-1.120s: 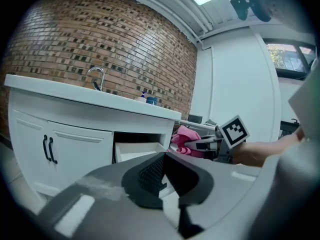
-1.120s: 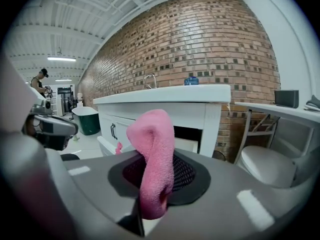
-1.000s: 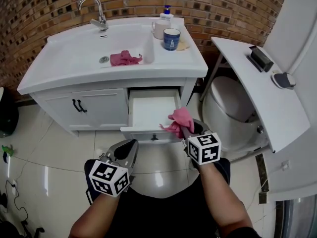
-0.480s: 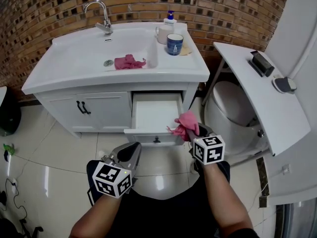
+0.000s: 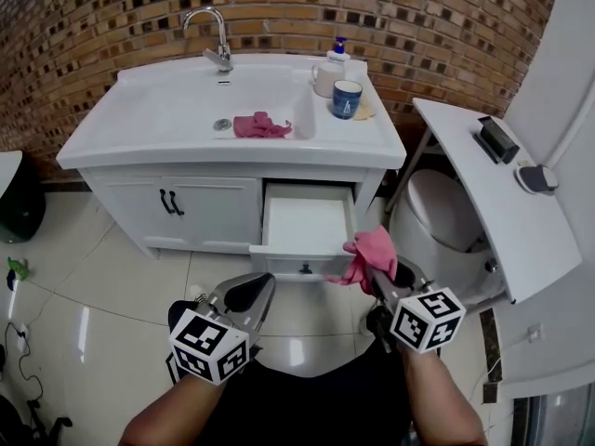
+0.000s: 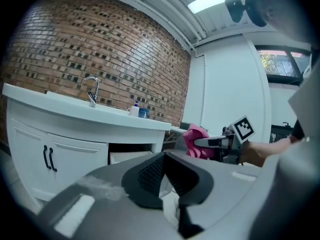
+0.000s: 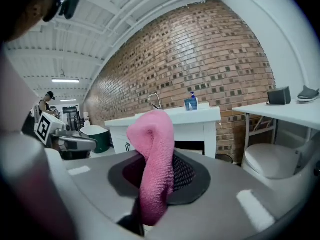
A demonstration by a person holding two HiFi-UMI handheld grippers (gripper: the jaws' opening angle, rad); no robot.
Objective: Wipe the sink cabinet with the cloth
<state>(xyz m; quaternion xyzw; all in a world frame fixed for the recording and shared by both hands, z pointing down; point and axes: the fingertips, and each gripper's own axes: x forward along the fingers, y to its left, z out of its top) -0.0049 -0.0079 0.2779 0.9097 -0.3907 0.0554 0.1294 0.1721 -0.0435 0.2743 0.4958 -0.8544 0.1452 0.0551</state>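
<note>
The white sink cabinet (image 5: 209, 207) stands against the brick wall, its right-hand drawer (image 5: 309, 223) pulled open and bare inside. My right gripper (image 5: 378, 275) is shut on a pink cloth (image 5: 371, 250), held in the air just in front of the drawer's right corner. The right gripper view has that cloth (image 7: 155, 156) bunched up between the jaws. My left gripper (image 5: 253, 296) is shut on nothing, low over the floor tiles, left of the drawer front. A second pink cloth (image 5: 259, 125) lies in the sink basin near the drain.
A faucet (image 5: 218, 37), a soap bottle (image 5: 339, 48), a white mug (image 5: 326, 78) and a blue cup (image 5: 347, 98) are on the countertop. A toilet (image 5: 444, 214) sits right of the cabinet under a white slanted board (image 5: 493, 198). A black bin (image 5: 20, 203) stands at far left.
Both grippers have drawn back from the cabinet. The right one, cloth still in it, has shifted right and away from the drawer front.
</note>
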